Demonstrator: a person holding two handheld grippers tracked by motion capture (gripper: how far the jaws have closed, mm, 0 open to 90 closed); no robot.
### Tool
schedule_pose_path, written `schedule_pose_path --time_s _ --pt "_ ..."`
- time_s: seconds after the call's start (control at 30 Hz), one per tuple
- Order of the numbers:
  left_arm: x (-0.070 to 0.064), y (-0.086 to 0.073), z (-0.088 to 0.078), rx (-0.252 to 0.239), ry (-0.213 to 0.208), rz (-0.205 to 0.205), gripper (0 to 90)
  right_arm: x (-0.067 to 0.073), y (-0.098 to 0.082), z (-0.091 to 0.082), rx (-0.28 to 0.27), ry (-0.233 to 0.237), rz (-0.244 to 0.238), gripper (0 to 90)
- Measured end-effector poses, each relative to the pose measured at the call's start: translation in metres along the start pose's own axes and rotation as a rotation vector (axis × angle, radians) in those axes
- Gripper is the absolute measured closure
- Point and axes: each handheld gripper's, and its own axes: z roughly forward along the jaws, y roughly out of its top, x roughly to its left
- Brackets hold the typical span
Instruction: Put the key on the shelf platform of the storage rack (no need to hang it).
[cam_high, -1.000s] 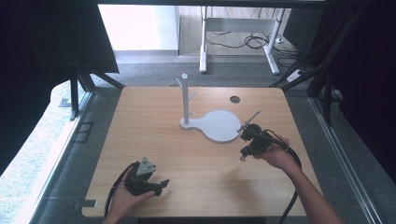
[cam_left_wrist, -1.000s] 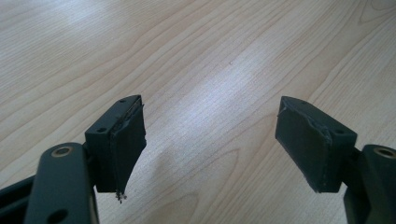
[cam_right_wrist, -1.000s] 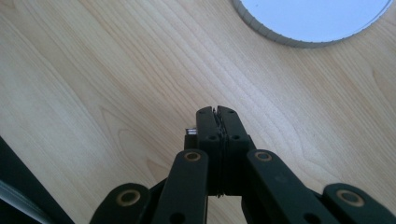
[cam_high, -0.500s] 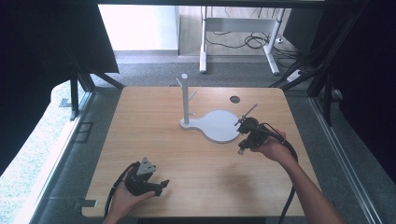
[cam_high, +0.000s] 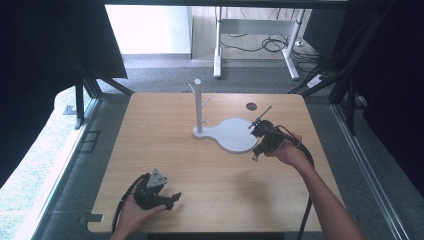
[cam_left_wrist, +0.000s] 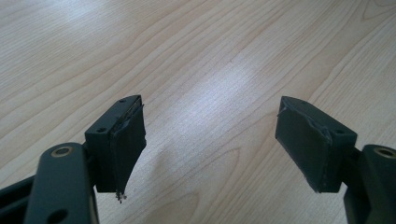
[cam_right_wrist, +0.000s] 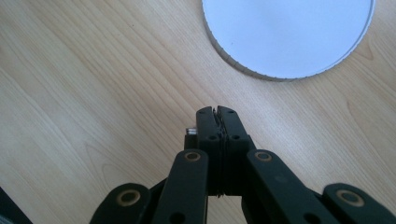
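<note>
white base cut off by top edge, right gripper — any held item too small to tell

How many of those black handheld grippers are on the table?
2. The left gripper sits at the table's near left edge, fingers apart; the right gripper is beside the white stand's round base, fingers together.

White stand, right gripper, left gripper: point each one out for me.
white stand (cam_high: 236, 134), high view, on its round flat base.
right gripper (cam_right_wrist: 217, 113), right gripper view, at its closed jaw tips.
left gripper (cam_left_wrist: 210, 142), left gripper view, midway between its open jaws.
</note>
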Motion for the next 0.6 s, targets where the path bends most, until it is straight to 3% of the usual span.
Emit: schedule_pose_path --time_s 0.6 --pt "0.001 0.0 0.0 0.003 -0.001 -0.003 24.5 -0.019 0.018 0.003 -0.016 0.007 0.048 89.6"
